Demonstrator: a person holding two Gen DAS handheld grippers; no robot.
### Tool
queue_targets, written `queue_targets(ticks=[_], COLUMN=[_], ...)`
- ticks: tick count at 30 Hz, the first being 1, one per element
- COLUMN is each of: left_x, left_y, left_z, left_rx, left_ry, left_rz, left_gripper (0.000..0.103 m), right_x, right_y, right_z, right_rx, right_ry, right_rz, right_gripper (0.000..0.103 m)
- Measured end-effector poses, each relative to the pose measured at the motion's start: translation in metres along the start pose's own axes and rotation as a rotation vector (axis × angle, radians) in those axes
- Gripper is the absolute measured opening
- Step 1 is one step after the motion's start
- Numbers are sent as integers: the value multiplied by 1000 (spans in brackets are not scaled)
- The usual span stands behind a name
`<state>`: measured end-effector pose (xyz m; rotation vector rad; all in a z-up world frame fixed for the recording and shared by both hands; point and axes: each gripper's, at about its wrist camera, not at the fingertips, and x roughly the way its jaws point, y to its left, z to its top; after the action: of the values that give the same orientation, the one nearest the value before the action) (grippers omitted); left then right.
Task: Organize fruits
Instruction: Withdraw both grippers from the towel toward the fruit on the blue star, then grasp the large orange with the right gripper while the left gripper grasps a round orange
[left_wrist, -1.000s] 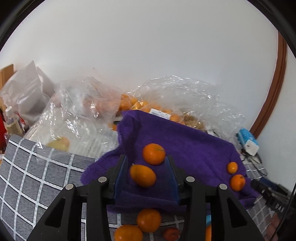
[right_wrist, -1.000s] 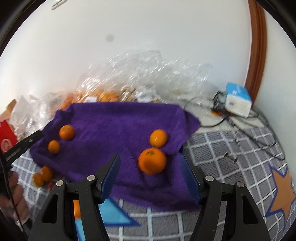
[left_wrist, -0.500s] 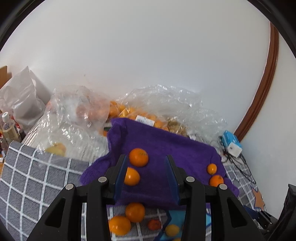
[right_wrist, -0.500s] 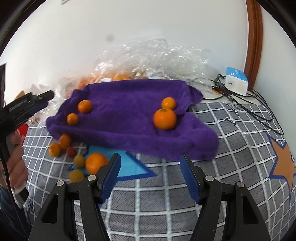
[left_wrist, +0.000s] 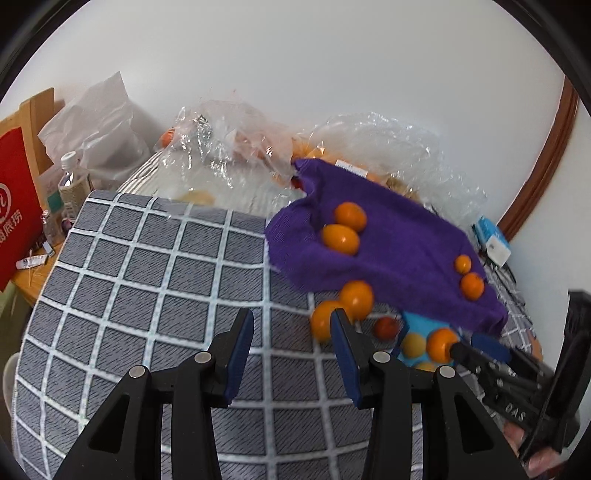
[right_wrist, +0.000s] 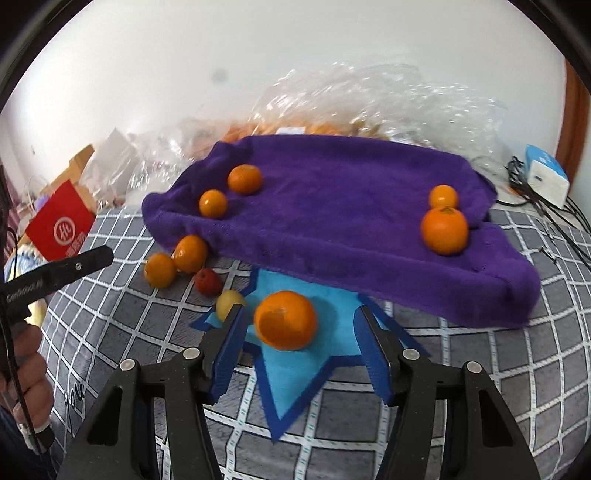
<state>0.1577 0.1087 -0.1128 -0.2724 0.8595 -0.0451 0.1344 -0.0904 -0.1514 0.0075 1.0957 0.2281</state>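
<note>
A purple towel (right_wrist: 351, 206) (left_wrist: 391, 243) lies on the grey checked cloth, with two oranges at its left (right_wrist: 244, 178) and two at its right (right_wrist: 444, 229). In front of it lie two more oranges (right_wrist: 190, 253), a small red fruit (right_wrist: 208, 281), a yellow fruit (right_wrist: 229, 301) and a big orange (right_wrist: 285, 319) on a blue star patch. My right gripper (right_wrist: 299, 332) is open, with the big orange between its fingers. My left gripper (left_wrist: 291, 334) is open and empty over the cloth, left of the loose oranges (left_wrist: 356, 297).
Clear plastic bags of fruit (right_wrist: 369, 107) pile up behind the towel by the white wall. A white and blue box with cables (right_wrist: 545, 179) sits at the right. A red box (left_wrist: 14, 218), bottles (left_wrist: 74, 184) and a white bag stand at the left.
Both grippers have pulled back and dropped towards the cloth. The left one has swung left off the towel. The right one now frames the big orange on the blue star.
</note>
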Motion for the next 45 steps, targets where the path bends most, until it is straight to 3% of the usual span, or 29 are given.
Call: queue_targets(ticks=[6,10,17,20,24,29,36,45], left_x=[9,25,53,57,47,45,51,53], left_y=[-16,-36,-53,-52,-51,-50,-38,-44], left_z=[1,-3,-10,-11,-12,-18,-18,-20], left_rx=[52,107,153,147,150,165,97,122], left_ry=[52,87,111,110,83,66,62,52], left_rz=[-37,-36,61,66,27,-2,-34,-35], left_gripper=[43,43,43,32,32,32,36,32], right_x=[18,26,8,-8,-19,-9,-4,-5], right_y=[1,0,-12,-29,-65,-92,-94,-88], right_z=[-1,-3,-6,-11,-17,-24,-26,-28], right_rx=[-18,-14,-4,-11,1,83,90,51], right_ry=[46,81,39,10,6,34,14,11], right_rz=[-1,38,-2,-62,-135,-110,-90,-131], right_gripper=[53,41,40,40,40,40,41,41])
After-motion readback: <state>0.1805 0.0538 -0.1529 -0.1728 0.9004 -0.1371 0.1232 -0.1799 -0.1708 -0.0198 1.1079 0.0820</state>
